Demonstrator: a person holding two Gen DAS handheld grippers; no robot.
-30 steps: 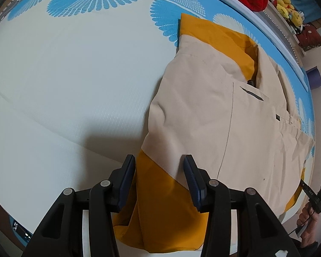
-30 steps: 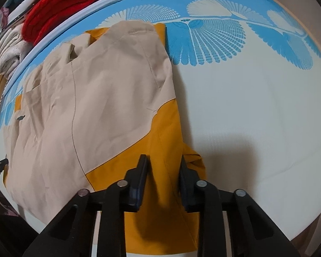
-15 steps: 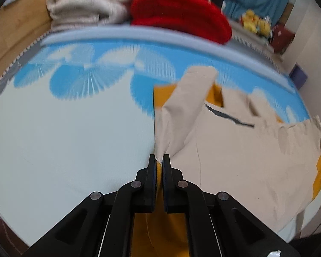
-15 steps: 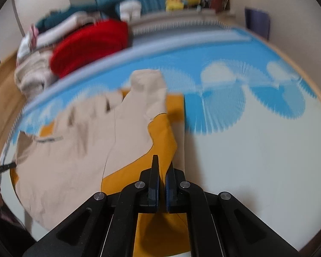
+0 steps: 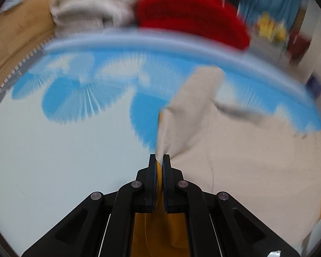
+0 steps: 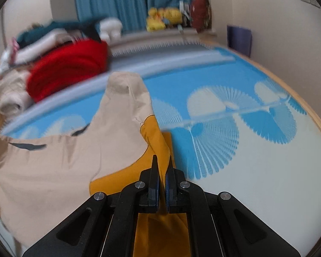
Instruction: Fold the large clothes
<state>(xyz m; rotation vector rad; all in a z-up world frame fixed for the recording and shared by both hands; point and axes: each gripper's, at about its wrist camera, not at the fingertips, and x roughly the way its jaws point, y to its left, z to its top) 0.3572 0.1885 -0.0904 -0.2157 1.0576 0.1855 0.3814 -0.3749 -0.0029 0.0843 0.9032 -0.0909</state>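
Note:
A large beige and mustard-yellow jacket (image 5: 235, 150) lies on a white mat with blue fan prints (image 5: 64, 150). My left gripper (image 5: 159, 160) is shut on the jacket's near edge and lifts it, so the cloth rises in a fold toward me. In the right wrist view the jacket (image 6: 64, 167) spreads to the left, and my right gripper (image 6: 162, 162) is shut on its yellow hem, also lifted off the mat (image 6: 256, 171). The cloth under both grippers is hidden.
A red knit (image 6: 68, 70) and folded pale clothes (image 6: 8, 94) are piled beyond the mat's far edge; they also show, blurred, in the left wrist view (image 5: 192, 19). Yellow plush toys (image 6: 163, 18) sit by blue curtains. A wall runs on the right.
Both grippers closed on the jacket's near hem and lifted it. The views tilted up from the mat toward the room, and the near edge now rises off the mat.

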